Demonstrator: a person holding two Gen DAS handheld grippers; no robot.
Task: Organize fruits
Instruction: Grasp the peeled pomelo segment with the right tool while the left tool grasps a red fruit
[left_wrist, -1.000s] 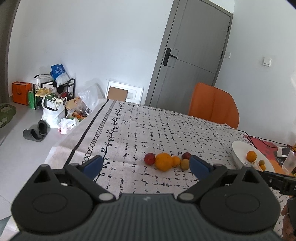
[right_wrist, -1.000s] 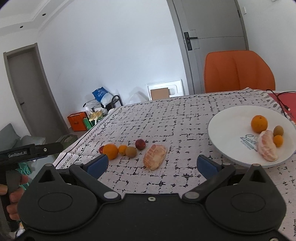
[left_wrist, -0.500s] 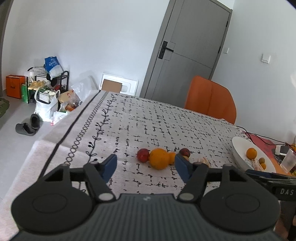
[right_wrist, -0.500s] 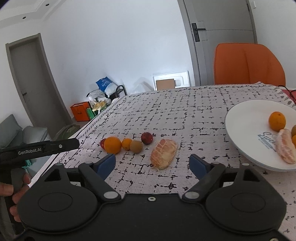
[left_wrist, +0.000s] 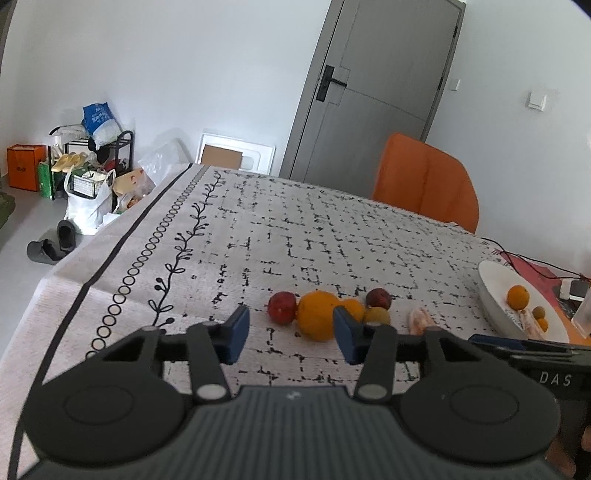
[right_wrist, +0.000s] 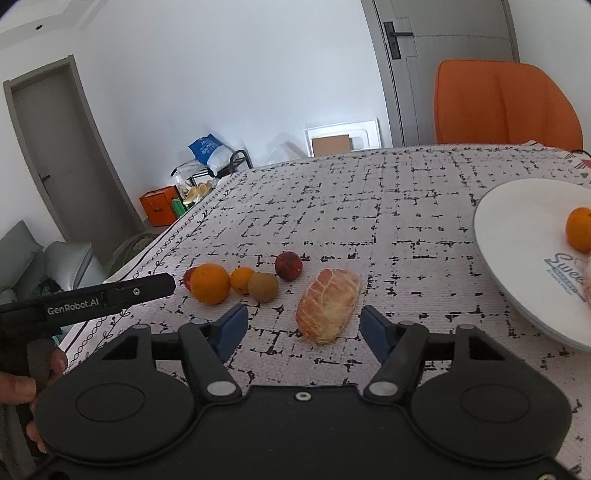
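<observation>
A row of fruit lies on the patterned tablecloth: a red plum (left_wrist: 282, 307), a large orange (left_wrist: 317, 319), a small orange (right_wrist: 242, 280), a kiwi (right_wrist: 262, 287) and a second plum (right_wrist: 288, 266). A peeled pomelo piece (right_wrist: 328, 309) lies to their right. My left gripper (left_wrist: 290, 338) is open and empty, just short of the red plum and large orange. My right gripper (right_wrist: 301, 330) is open and empty, its fingers on either side of the near end of the pomelo piece. A white plate (right_wrist: 517, 251) at the right holds an orange (right_wrist: 579, 233) and other fruit.
An orange chair (right_wrist: 506, 103) stands at the table's far side. A red cable (left_wrist: 532, 260) and small items lie beyond the plate. The table's left edge (left_wrist: 74, 295) drops to a floor with bags and slippers.
Both grippers have moved forward and down toward the fruit. Both pairs of fingers have narrowed but stay open. The right gripper now straddles the pomelo piece.
</observation>
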